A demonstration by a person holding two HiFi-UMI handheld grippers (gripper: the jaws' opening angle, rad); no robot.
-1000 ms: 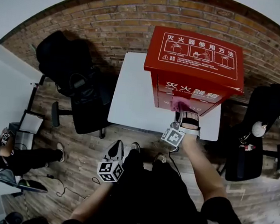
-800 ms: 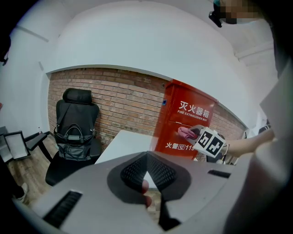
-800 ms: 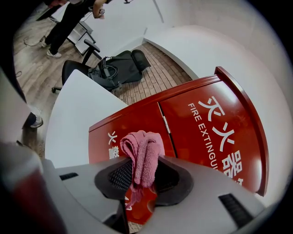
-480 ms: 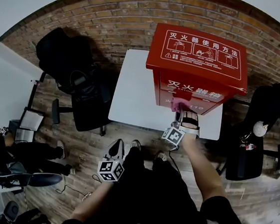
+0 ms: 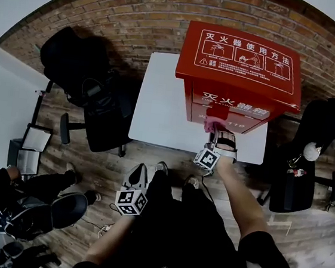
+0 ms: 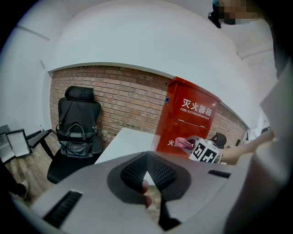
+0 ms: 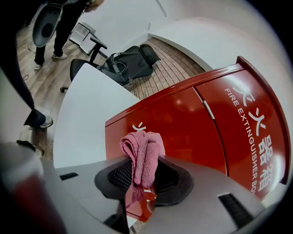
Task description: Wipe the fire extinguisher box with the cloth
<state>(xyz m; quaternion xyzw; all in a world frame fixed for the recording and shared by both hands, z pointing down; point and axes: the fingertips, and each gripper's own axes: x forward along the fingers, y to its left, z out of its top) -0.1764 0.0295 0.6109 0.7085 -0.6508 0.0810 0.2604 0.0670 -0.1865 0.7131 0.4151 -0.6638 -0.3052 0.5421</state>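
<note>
The red fire extinguisher box [image 5: 237,78] stands on a white table [image 5: 158,108] against the brick wall. Its front face [image 7: 206,128] fills the right gripper view and shows white lettering. My right gripper [image 5: 216,130] is shut on a folded pink cloth [image 7: 142,153], which is held at the lower front of the box [image 6: 187,116]; the cloth [image 5: 212,125] meets the red panel there. My left gripper [image 5: 135,178] hangs low by my legs, away from the table, its jaws shut with nothing between them [image 6: 146,171].
A black office chair [image 5: 95,113] with a bag stands left of the table, another dark chair [image 5: 306,158] at its right. A person [image 5: 21,204] crouches on the wooden floor at lower left, near a small open case [image 5: 29,145].
The cloth and right gripper stay at the box's lower front, shifted only slightly. The person at the lower left has moved across the floor. The left gripper barely moved.
</note>
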